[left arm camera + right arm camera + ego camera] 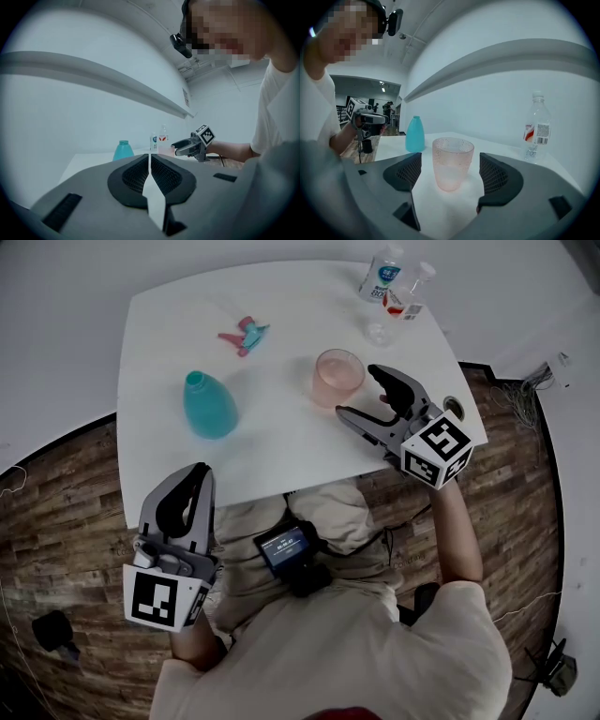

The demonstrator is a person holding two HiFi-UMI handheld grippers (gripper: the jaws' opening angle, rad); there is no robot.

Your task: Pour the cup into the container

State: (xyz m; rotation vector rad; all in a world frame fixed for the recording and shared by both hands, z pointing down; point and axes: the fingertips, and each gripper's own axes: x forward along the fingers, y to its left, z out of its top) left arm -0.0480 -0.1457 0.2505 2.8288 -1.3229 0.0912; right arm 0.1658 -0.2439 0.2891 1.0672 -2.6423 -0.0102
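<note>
Tongs: right gripper (pixel 359 395) gapes; left gripper (pixel 190 482) is clenched on nothing, off the near edge of the white table (pixel 281 306). Teal container (pixel 208 407) stands left of pink cup (pixel 337 374); cup upright between right pads, untouched.

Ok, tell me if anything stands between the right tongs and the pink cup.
Nothing visible does. The pink cup stands upright on the table just ahead of the open right tongs; the teal bottle sits off to the side.
</note>
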